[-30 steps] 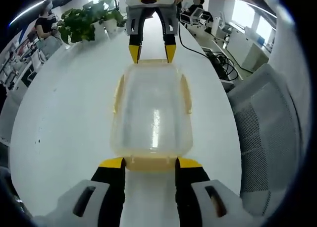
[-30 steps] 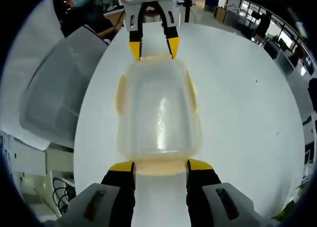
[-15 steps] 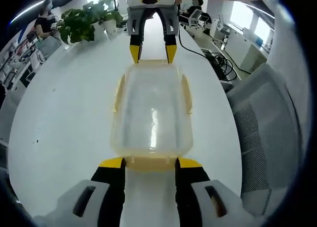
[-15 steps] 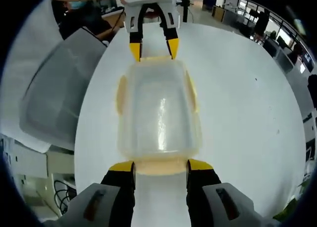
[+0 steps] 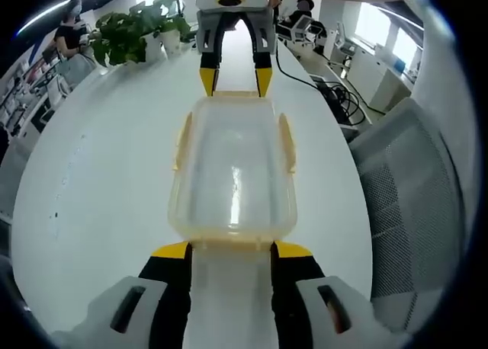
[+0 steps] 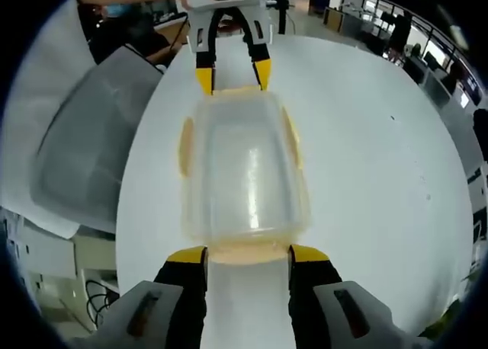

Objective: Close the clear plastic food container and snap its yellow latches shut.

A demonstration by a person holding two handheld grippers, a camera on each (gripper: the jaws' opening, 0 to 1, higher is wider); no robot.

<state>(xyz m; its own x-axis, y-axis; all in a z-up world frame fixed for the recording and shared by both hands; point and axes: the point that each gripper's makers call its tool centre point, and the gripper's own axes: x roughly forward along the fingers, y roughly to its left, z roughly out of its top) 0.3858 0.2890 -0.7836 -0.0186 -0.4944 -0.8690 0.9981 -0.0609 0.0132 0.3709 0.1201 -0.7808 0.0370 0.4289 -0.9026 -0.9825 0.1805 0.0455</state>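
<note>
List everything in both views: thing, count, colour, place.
Food container: 1, clear with lid on, middle of the table between the two grippers.
Latches: 4, yellow, one per side of the container; whether snapped cannot be told.
Table: 1, white, under the container.
Chair: 1, grey mesh, beside the table.
Potted plant: 1, green, far end of the table.
Cables: several, black, on the floor by the chair.
Left gripper: 1, black with yellow tips, open, at one end latch.
Right gripper: 1, same colours, open, at the opposite end latch.
</note>
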